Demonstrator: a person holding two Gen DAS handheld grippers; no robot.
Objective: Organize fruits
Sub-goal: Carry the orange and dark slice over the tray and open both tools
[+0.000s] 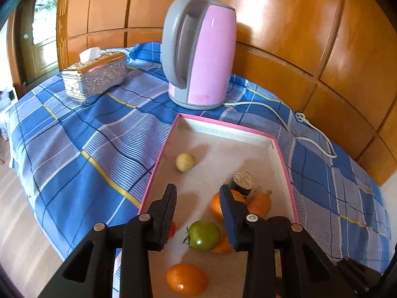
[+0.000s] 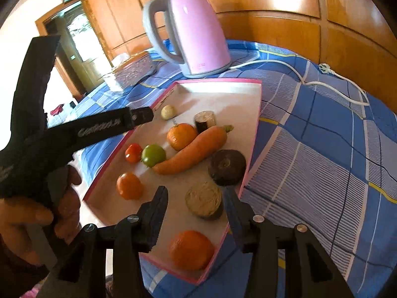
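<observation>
A pink-rimmed tray point(image 1: 161, 159) point(image 2: 255, 114) on the blue plaid cloth holds the produce. In the right wrist view it holds three oranges point(image 2: 181, 136) point(image 2: 129, 185) point(image 2: 191, 249), a green tomato point(image 2: 153, 155), a red tomato point(image 2: 133, 152), a carrot point(image 2: 193, 150), a small pale round fruit point(image 2: 168, 111) and dark cut root pieces point(image 2: 227, 167) point(image 2: 204, 200). My left gripper point(image 1: 198, 196) is open and empty above the green tomato point(image 1: 204, 234). My right gripper point(image 2: 197, 193) is open and empty, its fingers either side of a cut root piece.
A pink electric kettle point(image 1: 198, 52) point(image 2: 191, 32) stands behind the tray, its white cord point(image 1: 285, 121) trailing right. A silver tissue box point(image 1: 95, 78) sits at the back left. Wooden wardrobe panels back the scene. The left gripper's body point(image 2: 99, 126) crosses the right wrist view.
</observation>
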